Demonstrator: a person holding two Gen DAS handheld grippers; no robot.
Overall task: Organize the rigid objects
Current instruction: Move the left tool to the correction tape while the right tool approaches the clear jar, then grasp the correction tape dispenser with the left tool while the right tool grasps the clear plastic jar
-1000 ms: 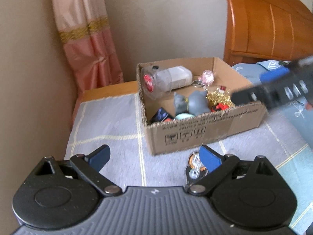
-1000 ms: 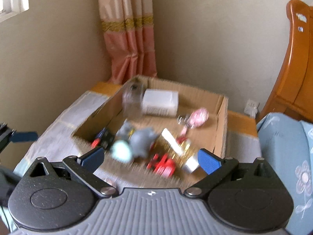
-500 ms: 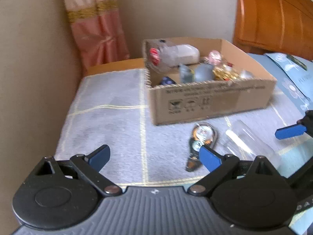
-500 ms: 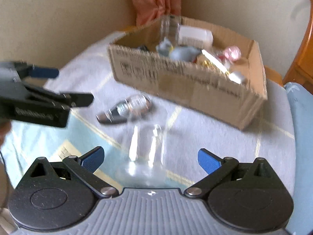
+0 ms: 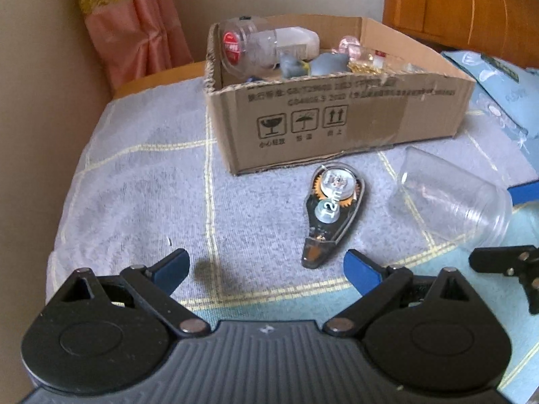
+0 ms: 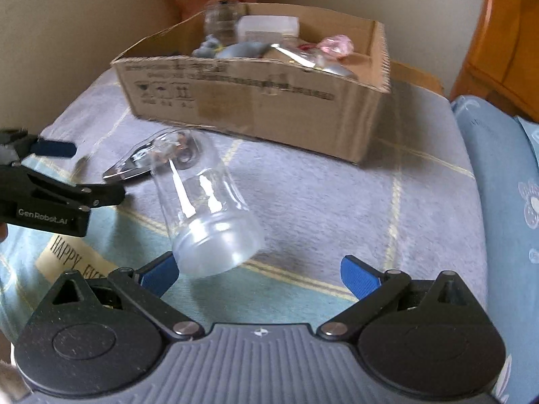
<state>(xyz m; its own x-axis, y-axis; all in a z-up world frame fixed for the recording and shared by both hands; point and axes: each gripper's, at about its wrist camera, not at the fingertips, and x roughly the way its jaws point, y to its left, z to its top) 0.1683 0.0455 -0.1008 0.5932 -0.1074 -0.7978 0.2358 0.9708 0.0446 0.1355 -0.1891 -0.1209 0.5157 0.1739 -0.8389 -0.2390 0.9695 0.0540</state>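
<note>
Currently both hand-held grippers, left [image 5: 266, 269] and right [image 6: 259, 274], are hovering released; clear jar [image 6: 202, 208] is lying beside correction tape [image 5: 333, 208] before the cardboard box [image 5: 337, 124].

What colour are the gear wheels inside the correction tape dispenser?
Orange, under the clear grey casing of the correction tape dispenser; clearest in the left wrist view.

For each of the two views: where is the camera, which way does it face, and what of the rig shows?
Left wrist: on the left claw, facing the box across the cloth; tape dispenser ahead, its open fingers below, right claw's tips at right.
Right wrist: on the right claw, facing the box from the right; jar ahead, left claw at left.
Shared: box, jar, dispenser.
</note>
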